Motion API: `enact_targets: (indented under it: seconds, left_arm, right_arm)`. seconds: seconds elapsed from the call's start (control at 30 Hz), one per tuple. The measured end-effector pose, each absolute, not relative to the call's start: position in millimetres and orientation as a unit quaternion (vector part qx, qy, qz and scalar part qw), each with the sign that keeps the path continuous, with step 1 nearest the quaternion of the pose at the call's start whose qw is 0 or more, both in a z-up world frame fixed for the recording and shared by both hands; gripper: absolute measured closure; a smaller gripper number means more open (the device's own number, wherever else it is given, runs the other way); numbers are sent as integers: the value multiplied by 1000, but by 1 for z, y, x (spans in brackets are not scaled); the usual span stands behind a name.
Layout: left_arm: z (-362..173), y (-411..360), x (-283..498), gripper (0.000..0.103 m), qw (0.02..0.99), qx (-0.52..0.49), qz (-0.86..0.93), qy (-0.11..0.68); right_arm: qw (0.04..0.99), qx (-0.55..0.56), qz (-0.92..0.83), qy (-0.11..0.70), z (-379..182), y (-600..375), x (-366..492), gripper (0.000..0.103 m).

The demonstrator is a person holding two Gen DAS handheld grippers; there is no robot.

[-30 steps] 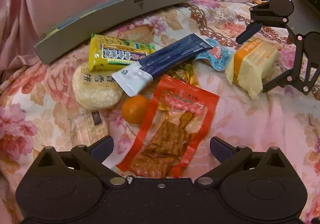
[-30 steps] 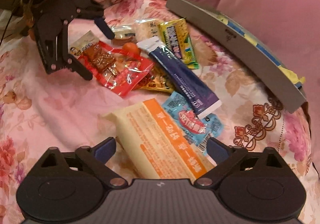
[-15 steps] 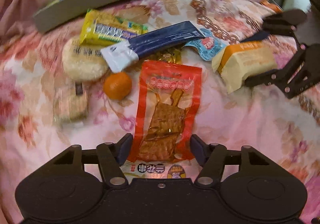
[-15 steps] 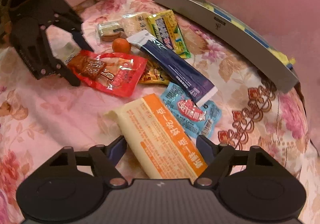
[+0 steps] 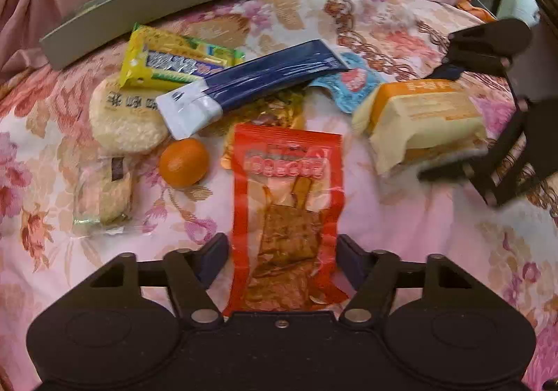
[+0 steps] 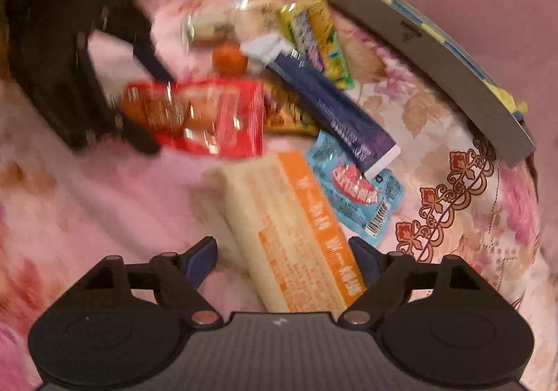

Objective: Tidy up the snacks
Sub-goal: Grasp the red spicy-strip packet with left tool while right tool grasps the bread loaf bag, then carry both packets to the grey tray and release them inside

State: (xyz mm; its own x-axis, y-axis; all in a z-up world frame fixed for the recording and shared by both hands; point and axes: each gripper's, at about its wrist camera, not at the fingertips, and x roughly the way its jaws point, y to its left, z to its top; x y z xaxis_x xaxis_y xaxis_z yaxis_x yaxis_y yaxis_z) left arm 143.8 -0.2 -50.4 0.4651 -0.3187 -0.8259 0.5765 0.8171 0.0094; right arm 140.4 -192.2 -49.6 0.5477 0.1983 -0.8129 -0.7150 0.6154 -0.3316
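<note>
Where the left wrist view looks down, the left claw (image 5: 282,251) has its fingers pressed against both edges of the red snack packet (image 5: 287,216) on the floral bedspread (image 5: 401,234), beside a small orange (image 5: 183,162) and below the navy packet (image 5: 251,84). From the right wrist view, the right claw (image 6: 284,253) is clamped on the cream-and-orange packet (image 6: 289,234), which touches the blue sachet (image 6: 355,189); the grey tray (image 6: 401,39) lies beyond.

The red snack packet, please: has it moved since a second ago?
Yes. The red snack packet slid away from the orange and turned, now pinched in the left gripper.
</note>
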Motion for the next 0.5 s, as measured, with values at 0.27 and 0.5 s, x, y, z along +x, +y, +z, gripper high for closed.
enact_targets:
  seconds: [0.27,0.5]
  left_arm:
    - [-42,1,136,46,848,113,-254,452]
    - [-43,9,121,51,847,62,-281,448]
  right_arm:
    - [829,-295,211,425,-45,-196,145,44]
    - [812,-386,162,407,-38,-156,115,48]
